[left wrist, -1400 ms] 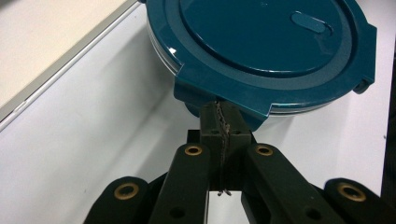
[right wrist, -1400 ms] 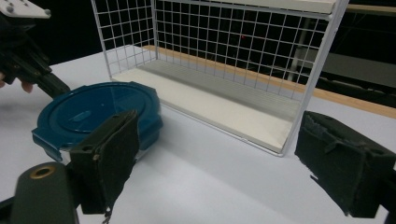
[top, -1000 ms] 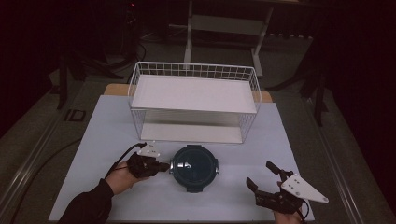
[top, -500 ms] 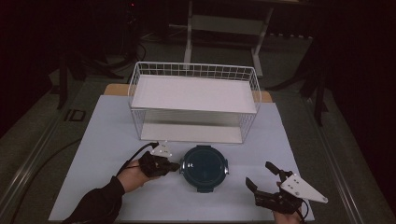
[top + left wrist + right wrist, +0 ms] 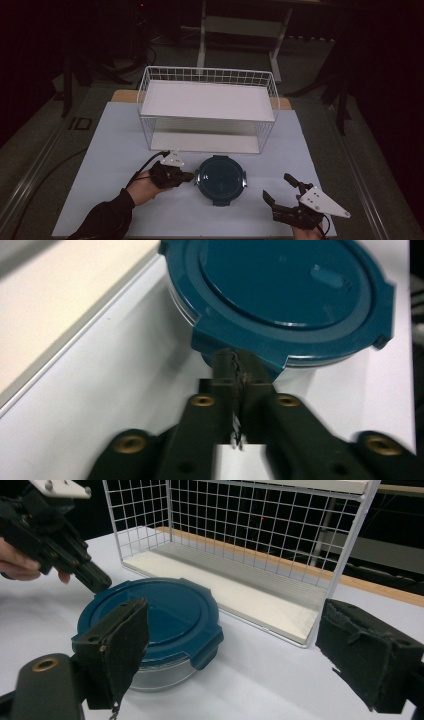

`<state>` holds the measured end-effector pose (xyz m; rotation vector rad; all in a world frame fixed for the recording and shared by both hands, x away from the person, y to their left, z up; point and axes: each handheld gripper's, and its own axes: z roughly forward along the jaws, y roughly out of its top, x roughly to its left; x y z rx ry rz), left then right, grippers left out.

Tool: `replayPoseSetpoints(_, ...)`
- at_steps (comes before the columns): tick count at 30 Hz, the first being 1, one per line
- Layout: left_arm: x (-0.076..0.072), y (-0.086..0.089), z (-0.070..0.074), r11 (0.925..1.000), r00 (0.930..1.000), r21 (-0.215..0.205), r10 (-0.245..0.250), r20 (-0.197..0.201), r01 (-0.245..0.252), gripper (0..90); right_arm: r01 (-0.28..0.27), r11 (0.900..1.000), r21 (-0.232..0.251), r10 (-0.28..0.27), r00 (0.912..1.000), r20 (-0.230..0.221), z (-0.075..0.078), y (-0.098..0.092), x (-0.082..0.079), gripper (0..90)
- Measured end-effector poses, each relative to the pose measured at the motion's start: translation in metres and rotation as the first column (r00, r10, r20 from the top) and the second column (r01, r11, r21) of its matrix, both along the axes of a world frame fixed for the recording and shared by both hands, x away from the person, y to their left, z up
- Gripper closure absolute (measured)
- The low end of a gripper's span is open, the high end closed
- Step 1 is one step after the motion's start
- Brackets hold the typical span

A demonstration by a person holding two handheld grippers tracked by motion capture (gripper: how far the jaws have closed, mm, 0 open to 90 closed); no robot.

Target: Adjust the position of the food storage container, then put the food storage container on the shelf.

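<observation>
A round container with a dark teal clip-on lid (image 5: 220, 179) (image 5: 285, 290) (image 5: 155, 615) stands on the white table sheet, just in front of the wire rack. My left gripper (image 5: 187, 176) (image 5: 235, 365) (image 5: 97, 582) is shut, and its closed tips press against the lid's clip tab on the left side. Nothing lies between its jaws. My right gripper (image 5: 281, 188) (image 5: 245, 650) hovers open near the table's front right, a short way from the container, with its jaws wide apart and empty.
A white wire rack (image 5: 207, 100) (image 5: 250, 530) with an upper shelf and a lower board stands behind the container. The white sheet (image 5: 100, 165) covers the table, and its front edge runs close to both hands. Dark floor and furniture legs lie beyond.
My left gripper has moved right, and the container has slid a little to the right with it. The right gripper has stayed in place.
</observation>
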<state>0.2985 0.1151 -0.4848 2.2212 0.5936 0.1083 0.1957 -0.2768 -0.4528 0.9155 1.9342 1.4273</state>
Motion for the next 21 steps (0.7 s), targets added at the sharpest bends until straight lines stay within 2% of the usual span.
replayPoseSetpoints(2, 0.000, 0.002, 0.002, 0.9999, 1.0000, -0.010, 0.008, 0.000, -0.008, 74.3, 0.000, 1.000, 0.002, 0.000, 1.0000, -0.001, 0.000, 0.000, 0.000, 13.3)
replayPoseSetpoints(3, -0.001, 0.007, 0.006, 0.9983, 0.9993, -0.049, 0.030, -0.025, -0.031, 63.3, 0.000, 1.000, 0.004, 0.000, 1.0000, -0.001, 0.000, -0.001, 0.000, 13.2)
replayPoseSetpoints(5, -0.001, 0.012, 0.009, 0.9956, 0.9979, -0.079, 0.048, -0.043, -0.051, 49.9, 0.001, 1.000, 0.002, -0.001, 1.0000, -0.001, 0.000, 0.000, 0.000, 13.3)
replayPoseSetpoints(6, -0.001, 0.012, 0.009, 0.9956, 0.9979, -0.079, 0.048, -0.043, -0.051, 44.3, 0.001, 1.000, 0.002, -0.001, 1.0000, -0.001, 0.000, 0.000, 0.000, 13.3)
replayPoseSetpoints(7, -0.002, 0.015, 0.012, 0.9921, 0.9971, -0.113, 0.049, -0.058, -0.056, 44.3, 0.003, 1.000, -0.002, -0.003, 1.0000, 0.002, 0.000, 0.000, 0.000, 13.3)
replayPoseSetpoints(8, -0.003, 0.016, 0.013, 0.9902, 0.9968, -0.128, 0.048, -0.063, -0.056, 28.3, 0.002, 1.000, 0.001, -0.002, 1.0000, 0.006, 0.000, 0.001, 0.000, 13.3)
replayPoseSetpoints(9, -0.005, 0.018, 0.016, 0.9888, 0.9979, -0.143, 0.036, -0.054, -0.044, 20.9, 0.001, 1.000, 0.002, -0.001, 1.0000, 0.005, 0.000, 0.001, 0.000, 13.2)
replayPoseSetpoints(12, -0.009, 0.017, 0.021, 0.9857, 0.9972, -0.160, 0.042, -0.061, -0.052, 7.0, -0.002, 1.000, 0.002, 0.002, 1.0000, 0.004, 0.000, 0.002, 0.000, 12.9)
replayPoseSetpoints(15, -0.010, 0.013, 0.024, 0.9858, 0.9969, -0.160, 0.043, -0.066, -0.053, 1.6, -0.017, 1.000, 0.003, 0.017, 0.9999, -0.003, 0.000, 0.003, 0.001, 12.1)
replayPoseSetpoints(17, -0.013, 0.007, 0.031, 0.9823, 0.9938, -0.163, 0.081, -0.076, -0.093, 1.5, -0.025, 1.000, 0.005, 0.025, 0.9997, 0.009, 0.003, 0.006, 0.001, 11.5)
replayPoseSetpoints(18, -0.013, 0.007, 0.031, 0.9823, 0.9938, -0.163, 0.081, -0.076, -0.093, 1.5, -0.025, 1.000, 0.005, 0.025, 0.9997, 0.009, 0.003, 0.006, 0.001, 11.5)
replayPoseSetpoints(21, -0.013, 0.002, 0.036, 0.9710, 0.9862, -0.193, 0.120, -0.114, -0.141, 1.6, -0.048, 0.999, 0.002, 0.048, 0.9985, 0.028, 0.009, 0.012, -0.001, 11.5)
